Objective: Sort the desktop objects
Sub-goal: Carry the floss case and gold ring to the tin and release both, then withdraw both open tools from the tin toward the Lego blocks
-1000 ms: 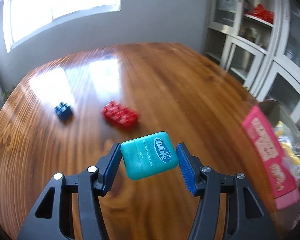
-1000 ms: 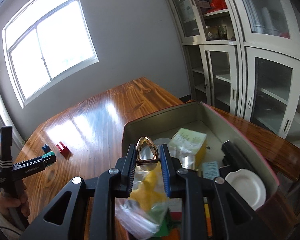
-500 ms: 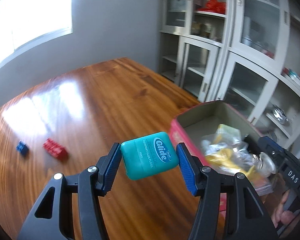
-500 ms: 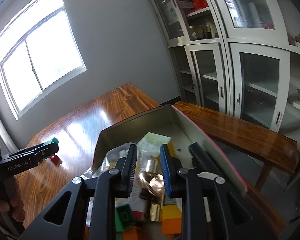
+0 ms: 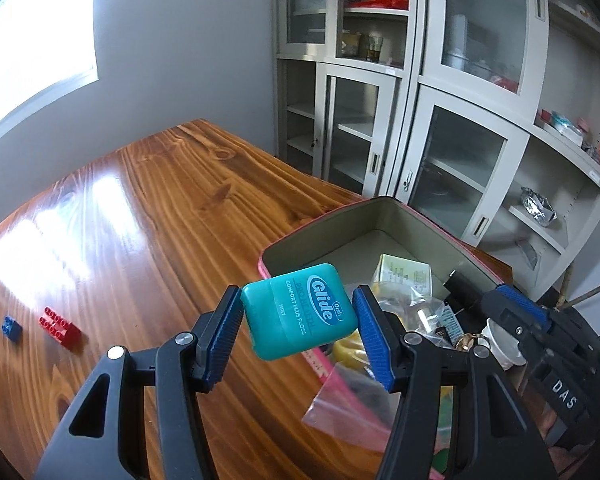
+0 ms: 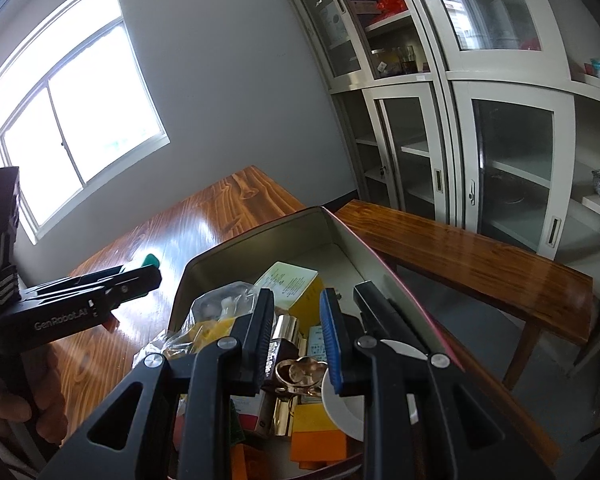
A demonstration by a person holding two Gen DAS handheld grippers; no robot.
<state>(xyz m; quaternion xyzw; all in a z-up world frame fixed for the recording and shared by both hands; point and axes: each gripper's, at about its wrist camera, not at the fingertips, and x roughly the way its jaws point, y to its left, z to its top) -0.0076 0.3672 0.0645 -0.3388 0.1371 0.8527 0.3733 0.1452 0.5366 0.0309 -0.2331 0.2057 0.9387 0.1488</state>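
Note:
My left gripper [image 5: 298, 334] is shut on a teal Glide floss box [image 5: 300, 311] and holds it in the air at the near left edge of the pink tin box [image 5: 332, 216]. The left gripper also shows in the right wrist view [image 6: 140, 272]. My right gripper [image 6: 298, 332] is open above the tin [image 6: 260, 236]. A gold binder clip [image 6: 300, 372] lies loose among the tin's contents below its fingers. A red brick [image 5: 60, 326] and a blue brick [image 5: 11, 327] lie on the wooden table [image 5: 160, 208] at the left.
The tin holds several items: plastic bags [image 5: 356, 392], a yellow-green packet [image 6: 292, 280], a white dish [image 6: 344, 404], orange blocks [image 6: 320, 444]. Glass-door cabinets [image 5: 420, 100] stand behind the table. A wooden bench [image 6: 480, 252] stands right of the tin.
My left gripper carried the floss box from over the bricks to the tin's edge. My right gripper opened and let go of the gold clip, which dropped into the tin.

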